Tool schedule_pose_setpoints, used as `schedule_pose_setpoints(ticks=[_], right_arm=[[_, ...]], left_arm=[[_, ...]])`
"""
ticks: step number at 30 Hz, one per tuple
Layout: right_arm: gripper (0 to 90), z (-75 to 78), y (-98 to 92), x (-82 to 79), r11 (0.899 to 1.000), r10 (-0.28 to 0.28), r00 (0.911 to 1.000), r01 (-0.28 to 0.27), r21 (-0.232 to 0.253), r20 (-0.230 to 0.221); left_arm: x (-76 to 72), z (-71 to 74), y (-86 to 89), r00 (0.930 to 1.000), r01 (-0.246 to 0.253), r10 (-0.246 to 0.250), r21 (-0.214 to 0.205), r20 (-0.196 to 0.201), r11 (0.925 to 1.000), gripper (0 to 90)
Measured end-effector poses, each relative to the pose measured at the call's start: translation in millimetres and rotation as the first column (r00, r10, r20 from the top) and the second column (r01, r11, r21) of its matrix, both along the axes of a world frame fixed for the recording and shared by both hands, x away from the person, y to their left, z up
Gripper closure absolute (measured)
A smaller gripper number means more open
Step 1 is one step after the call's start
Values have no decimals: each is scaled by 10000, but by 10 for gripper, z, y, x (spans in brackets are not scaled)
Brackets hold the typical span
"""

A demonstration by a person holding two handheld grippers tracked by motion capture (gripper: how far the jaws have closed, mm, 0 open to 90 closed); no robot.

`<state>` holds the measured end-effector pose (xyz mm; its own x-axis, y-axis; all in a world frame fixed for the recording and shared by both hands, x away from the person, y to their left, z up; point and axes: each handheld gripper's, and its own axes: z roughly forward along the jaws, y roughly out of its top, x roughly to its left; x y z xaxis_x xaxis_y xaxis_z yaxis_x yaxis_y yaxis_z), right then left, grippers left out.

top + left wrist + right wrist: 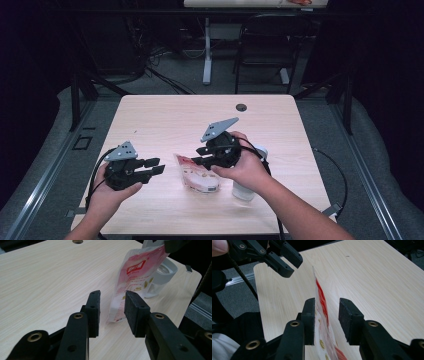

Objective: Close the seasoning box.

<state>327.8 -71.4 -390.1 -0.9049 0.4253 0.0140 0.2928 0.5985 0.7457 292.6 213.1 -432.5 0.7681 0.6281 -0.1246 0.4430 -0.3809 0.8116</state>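
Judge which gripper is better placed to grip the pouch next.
Right, probably: the pouch already stands between the right gripper pads, not yet pinched. The left gripper faces it from short of it.

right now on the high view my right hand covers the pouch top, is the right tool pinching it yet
observer: Not yet. In the right gripper view the pouch stands edge-on between the right tool's pads, with a gap to one pad.
operator: and the left tool
observer: The left tool is open. The pouch sits ahead of its tips, not between them.
operator: whats the pale thing under my wrist
observer: A translucent jar with a threaded neck, behind the pouch.
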Motion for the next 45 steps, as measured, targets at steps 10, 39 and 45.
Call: schedule_pose_setpoints(ticks=[10,39,45], right_arm=[[696,2,148,39,9997,134,9998,-138,-216,-149],[805,-155,384,205,9911,203,9962,-311,-1291,-842],[850,-140,408,189,9861,325,9976,-420,-1606,-612]], left_arm=[[3,-36,36,9999,-28,27,-83,-165,10000,663],[9,-107,92,9997,-160,158,-92,-174,9998,640],[7,-116,90,9998,-162,161,-93,-145,9998,633]])
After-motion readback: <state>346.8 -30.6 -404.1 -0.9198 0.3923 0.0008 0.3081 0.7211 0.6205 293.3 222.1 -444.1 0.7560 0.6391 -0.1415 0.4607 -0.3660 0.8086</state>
